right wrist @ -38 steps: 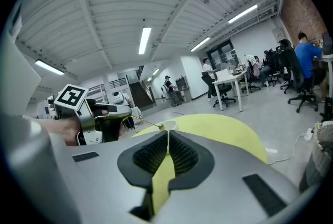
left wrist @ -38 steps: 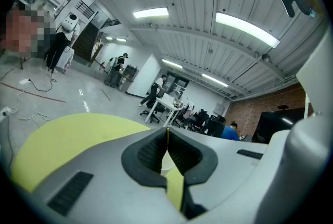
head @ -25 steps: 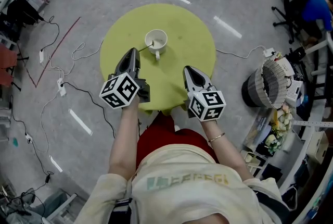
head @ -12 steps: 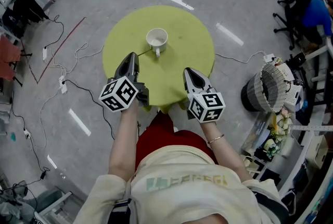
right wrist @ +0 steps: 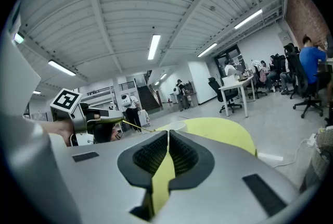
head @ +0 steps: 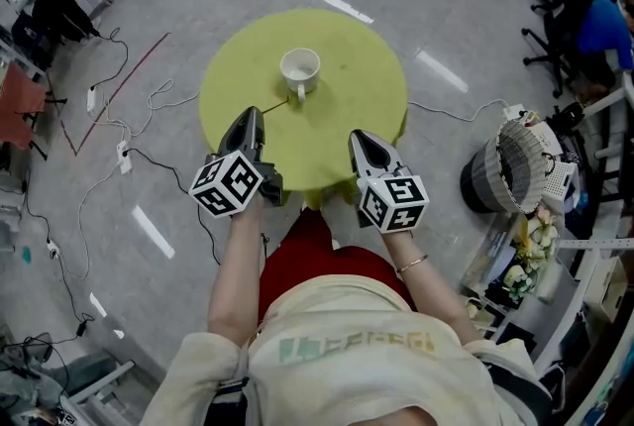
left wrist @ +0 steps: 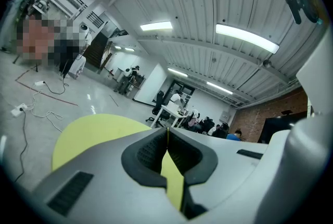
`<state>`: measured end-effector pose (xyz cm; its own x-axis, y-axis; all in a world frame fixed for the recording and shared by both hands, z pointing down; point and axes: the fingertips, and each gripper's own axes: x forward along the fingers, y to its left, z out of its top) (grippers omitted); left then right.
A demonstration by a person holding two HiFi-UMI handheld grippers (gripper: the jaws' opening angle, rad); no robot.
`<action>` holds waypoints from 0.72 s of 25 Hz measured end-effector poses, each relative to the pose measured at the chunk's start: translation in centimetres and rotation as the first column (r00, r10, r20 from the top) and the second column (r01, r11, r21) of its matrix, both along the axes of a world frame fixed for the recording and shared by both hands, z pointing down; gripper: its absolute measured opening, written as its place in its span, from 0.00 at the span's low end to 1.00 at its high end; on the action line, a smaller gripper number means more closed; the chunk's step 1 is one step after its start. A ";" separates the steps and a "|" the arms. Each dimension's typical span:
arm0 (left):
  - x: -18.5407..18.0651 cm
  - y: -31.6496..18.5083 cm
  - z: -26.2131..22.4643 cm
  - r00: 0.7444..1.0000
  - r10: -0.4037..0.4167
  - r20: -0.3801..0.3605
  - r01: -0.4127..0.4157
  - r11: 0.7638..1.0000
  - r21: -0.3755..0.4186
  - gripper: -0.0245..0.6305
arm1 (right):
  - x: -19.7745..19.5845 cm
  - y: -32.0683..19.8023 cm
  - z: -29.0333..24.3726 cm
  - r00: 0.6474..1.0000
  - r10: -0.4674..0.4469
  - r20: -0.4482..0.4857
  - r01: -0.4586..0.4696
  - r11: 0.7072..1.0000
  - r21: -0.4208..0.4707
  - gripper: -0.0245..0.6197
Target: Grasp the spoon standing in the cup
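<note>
The spoon (head: 277, 103) is showing as a thin stick just below the cup (head: 299, 68), in the upper middle of the head view. It is lying nearly level rather than standing. One end is sitting in the tips of the left gripper (head: 254, 113) and the other is reaching toward the cup's handle. I cannot tell whether that far end is touching the cup.

In the left gripper view the jaws are pressing together, with only a thin sliver showing between their tips. The right gripper view is catching the same hold from the side, at its left edge: the stick is poking out of the left gripper's closed jaws and pointing toward the cup.

The white cup is sitting upright on the round yellow-green table (head: 362, 102), a little left of its centre.

The right gripper (head: 359, 134) is hovering over the table's near edge, to the right of the left one and well apart from the cup. Its jaws are meeting at the tips and holding nothing. In its own view, its jaws are covering the lower part of the cup.

Round about, loose cables (head: 119, 149) are trailing over the grey floor (head: 198, 18) at the left. A wire basket (head: 510, 161) is standing at the right. Office chairs (head: 550, 23) and a seated person (head: 604, 18) are filling the upper right corner.
</note>
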<state>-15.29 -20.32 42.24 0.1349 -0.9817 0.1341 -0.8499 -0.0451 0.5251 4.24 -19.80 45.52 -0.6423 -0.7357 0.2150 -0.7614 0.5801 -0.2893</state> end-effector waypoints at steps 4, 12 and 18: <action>0.5 1.1 0.5 1.000 0.001 0.005 -0.001 1.000 -0.011 0.07 | 0.2 0.9 0.2 1.000 -0.012 0.000 0.012 1.000 0.000 0.10; 1.2 2.9 1.1 1.000 0.005 0.010 -0.004 0.999 -0.037 0.07 | 0.8 2.1 0.2 1.000 -0.015 0.002 0.015 1.000 -0.005 0.10; 1.1 3.7 1.4 1.000 0.000 0.018 0.000 0.999 -0.044 0.07 | 1.0 2.4 0.5 1.000 -0.011 -0.002 0.011 1.000 -0.006 0.10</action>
<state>-14.21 -16.58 43.60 0.1321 -0.9749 0.1792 -0.8594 -0.0225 0.5109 5.21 -17.42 46.03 -0.6497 -0.7275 0.2205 -0.7557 0.5866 -0.2912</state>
